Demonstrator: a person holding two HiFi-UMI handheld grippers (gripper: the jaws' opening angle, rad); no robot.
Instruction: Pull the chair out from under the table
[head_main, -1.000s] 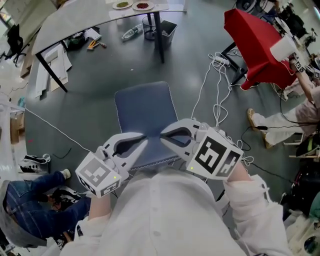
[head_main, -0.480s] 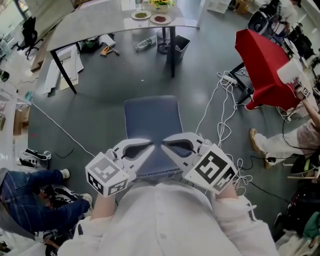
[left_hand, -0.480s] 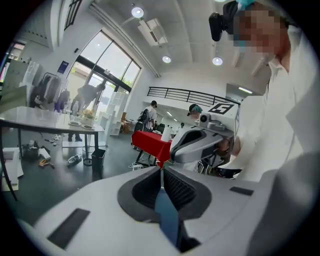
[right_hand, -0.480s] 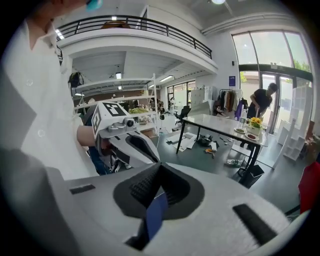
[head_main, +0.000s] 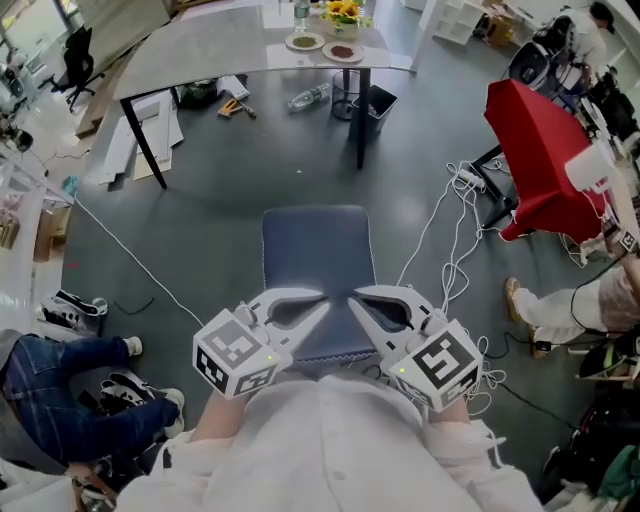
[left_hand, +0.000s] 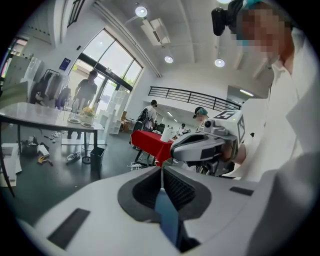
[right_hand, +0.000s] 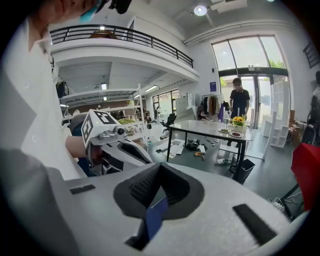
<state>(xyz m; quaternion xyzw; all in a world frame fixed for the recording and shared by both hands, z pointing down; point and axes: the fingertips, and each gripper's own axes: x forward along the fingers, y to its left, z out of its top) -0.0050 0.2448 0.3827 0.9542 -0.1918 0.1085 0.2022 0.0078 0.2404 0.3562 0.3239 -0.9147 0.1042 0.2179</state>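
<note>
Now, the grey table (head_main: 200, 50) spans the head view's 12 o'clock edge. The blue chair (head_main: 316, 250) stands on the floor well apart from it, at the picture's centre, its seat running toward 12 o'clock. At 6 o'clock of the seat, the left tool (head_main: 320, 302) and the right tool (head_main: 353, 298) each pinch the chair's blue back edge. Their jaws are nearly together on the fabric, and their tips are near each other.
</note>
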